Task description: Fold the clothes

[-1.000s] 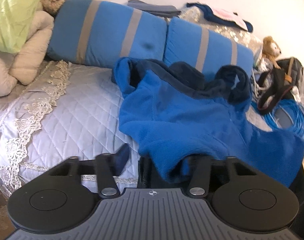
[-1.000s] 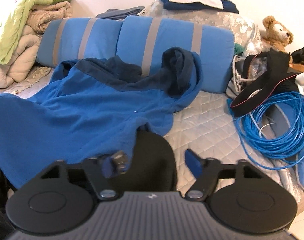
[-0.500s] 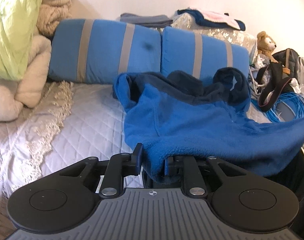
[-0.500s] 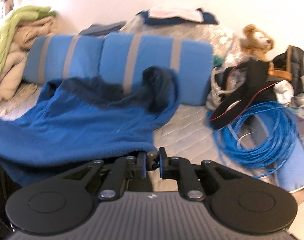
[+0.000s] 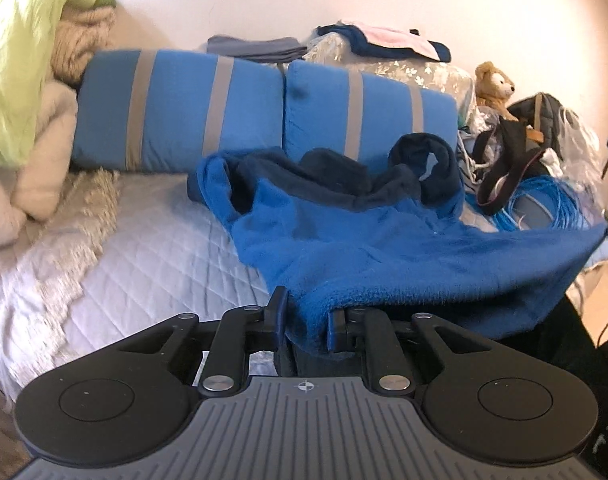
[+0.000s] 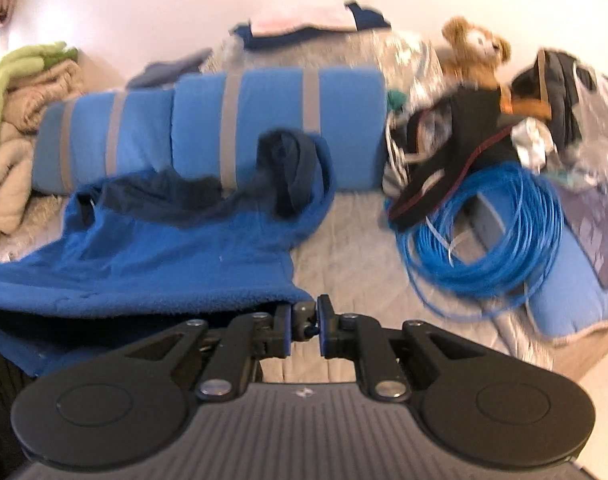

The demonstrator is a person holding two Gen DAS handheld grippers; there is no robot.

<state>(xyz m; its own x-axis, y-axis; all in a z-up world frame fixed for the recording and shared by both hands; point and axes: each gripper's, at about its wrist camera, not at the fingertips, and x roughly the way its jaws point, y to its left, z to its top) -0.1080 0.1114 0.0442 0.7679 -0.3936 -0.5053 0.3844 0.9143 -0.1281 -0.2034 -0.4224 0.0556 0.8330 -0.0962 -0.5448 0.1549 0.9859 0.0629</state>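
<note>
A blue fleece garment [image 5: 384, 248] with dark navy lining lies stretched across the quilted bed [image 5: 152, 248], its collar end near the striped pillows. My left gripper [image 5: 304, 320] is shut on the garment's near hem, the fleece bunched between the fingers. In the right wrist view the same garment [image 6: 164, 264] spreads to the left. My right gripper [image 6: 305, 320] is shut on the hem's right corner, with only a small bit of fabric visible between the pads. The hem hangs taut between both grippers above the bed's front edge.
Two blue pillows with grey stripes [image 5: 264, 112] line the wall. Folded blankets [image 5: 28, 100] pile at the left. A blue cable coil [image 6: 484, 240], a black bag [image 6: 464, 152] and a teddy bear [image 6: 472, 48] clutter the bed's right side.
Both grippers went from open to shut on the garment's hem, then lifted and pulled it back toward me. The fabric now stretches flatter between them.
</note>
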